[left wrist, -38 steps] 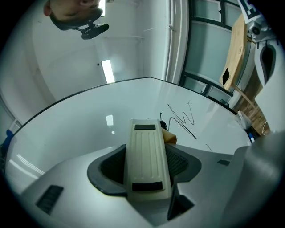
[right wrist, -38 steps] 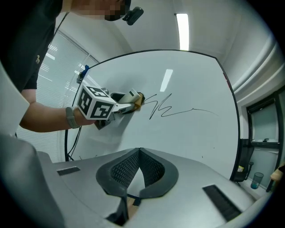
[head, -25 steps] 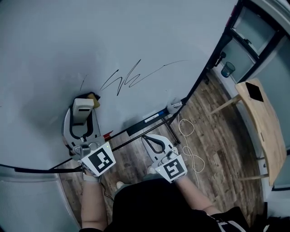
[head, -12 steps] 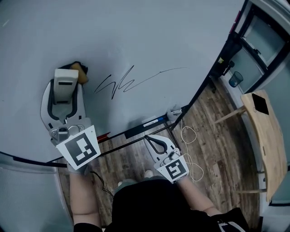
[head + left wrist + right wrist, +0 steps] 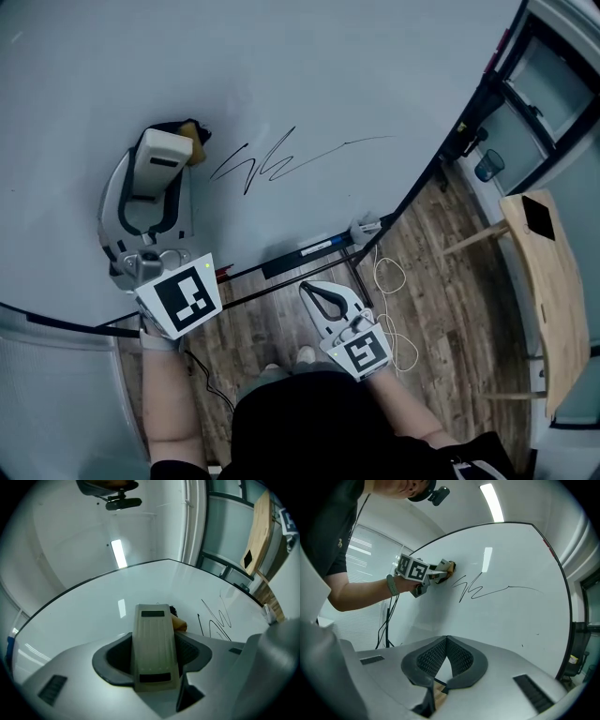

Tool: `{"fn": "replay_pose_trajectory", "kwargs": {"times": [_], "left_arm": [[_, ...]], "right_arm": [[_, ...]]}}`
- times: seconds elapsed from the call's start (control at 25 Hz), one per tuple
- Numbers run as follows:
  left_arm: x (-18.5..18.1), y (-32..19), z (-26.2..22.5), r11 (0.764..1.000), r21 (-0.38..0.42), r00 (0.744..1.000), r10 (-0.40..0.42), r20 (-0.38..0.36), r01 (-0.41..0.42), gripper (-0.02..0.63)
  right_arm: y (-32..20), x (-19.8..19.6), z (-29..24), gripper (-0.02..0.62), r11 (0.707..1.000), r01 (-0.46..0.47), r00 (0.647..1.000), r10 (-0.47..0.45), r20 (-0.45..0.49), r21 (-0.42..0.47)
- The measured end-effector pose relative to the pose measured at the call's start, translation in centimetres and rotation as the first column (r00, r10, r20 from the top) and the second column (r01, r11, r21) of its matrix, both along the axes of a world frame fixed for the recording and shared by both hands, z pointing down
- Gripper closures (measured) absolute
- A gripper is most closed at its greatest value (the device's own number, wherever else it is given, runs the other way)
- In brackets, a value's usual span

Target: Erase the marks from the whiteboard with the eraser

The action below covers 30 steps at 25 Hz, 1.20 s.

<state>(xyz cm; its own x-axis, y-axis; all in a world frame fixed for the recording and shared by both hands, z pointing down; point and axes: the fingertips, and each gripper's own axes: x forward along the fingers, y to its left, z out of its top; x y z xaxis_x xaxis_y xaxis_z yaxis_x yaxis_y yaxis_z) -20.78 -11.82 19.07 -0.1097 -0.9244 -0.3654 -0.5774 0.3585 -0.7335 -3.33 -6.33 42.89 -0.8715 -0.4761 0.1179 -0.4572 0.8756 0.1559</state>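
A black scribble point(image 5: 281, 161) runs across the whiteboard point(image 5: 356, 66). My left gripper point(image 5: 157, 187) is shut on a cream eraser point(image 5: 164, 155). The eraser's dark and yellow pad end point(image 5: 192, 133) rests on the board just left of the scribble. In the left gripper view the eraser point(image 5: 153, 644) stands between the jaws, with the scribble point(image 5: 218, 620) to its right. My right gripper point(image 5: 323, 300) hangs low before the board, shut and holding nothing. The right gripper view shows its jaws point(image 5: 446, 644) closed, with the left gripper point(image 5: 436, 573), the eraser point(image 5: 448, 567) and the scribble point(image 5: 480, 588) beyond.
A marker tray point(image 5: 305, 253) runs along the board's lower edge. A white cable point(image 5: 389, 291) lies coiled on the wooden floor. A wooden table point(image 5: 539, 272) stands at the right, with a dark cup point(image 5: 485, 167) near the window frame.
My left gripper carried the eraser up and to the left across the board, then back right toward the scribble's left end. The right gripper stayed where it was.
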Motion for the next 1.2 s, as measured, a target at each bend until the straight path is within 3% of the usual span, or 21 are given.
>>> {"fn": "replay_pose_trajectory", "kwargs": {"times": [0.08, 0.32, 0.48, 0.8, 1.2], "left_arm": [[-0.3, -0.1, 2.1, 1.0, -0.013, 1.0, 0.009, -0.006, -0.009, 0.342], [0.1, -0.4, 8.4, 0.993, -0.121, 0.995, 0.005, 0.095, 0.007, 0.342], [0.4, -0.4, 11.2, 0.988, -0.154, 0.993, 0.012, 0.113, 0.006, 0.342], [1.7, -1.4, 9.8, 0.991, -0.136, 0.996, 0.019, 0.087, -0.007, 0.342], [6.3, -4.1, 6.0, 0.991, -0.132, 0.992, 0.033, 0.121, -0.016, 0.342]], "right_arm": [[0.4, -0.4, 0.2, 0.569, 1.0, -0.012, 1.0, 0.012, -0.005, -0.012], [2.1, -1.7, 0.9, 0.569, 0.999, -0.043, 0.998, 0.042, -0.05, -0.016], [3.2, -1.7, 2.1, 0.569, 0.996, -0.088, 0.993, 0.085, -0.081, -0.025], [2.1, 0.0, 2.9, 0.569, 0.983, -0.176, 0.983, 0.172, -0.07, -0.053], [-0.6, 2.1, 0.6, 0.569, 0.984, -0.175, 0.983, 0.175, -0.047, 0.016]]}}
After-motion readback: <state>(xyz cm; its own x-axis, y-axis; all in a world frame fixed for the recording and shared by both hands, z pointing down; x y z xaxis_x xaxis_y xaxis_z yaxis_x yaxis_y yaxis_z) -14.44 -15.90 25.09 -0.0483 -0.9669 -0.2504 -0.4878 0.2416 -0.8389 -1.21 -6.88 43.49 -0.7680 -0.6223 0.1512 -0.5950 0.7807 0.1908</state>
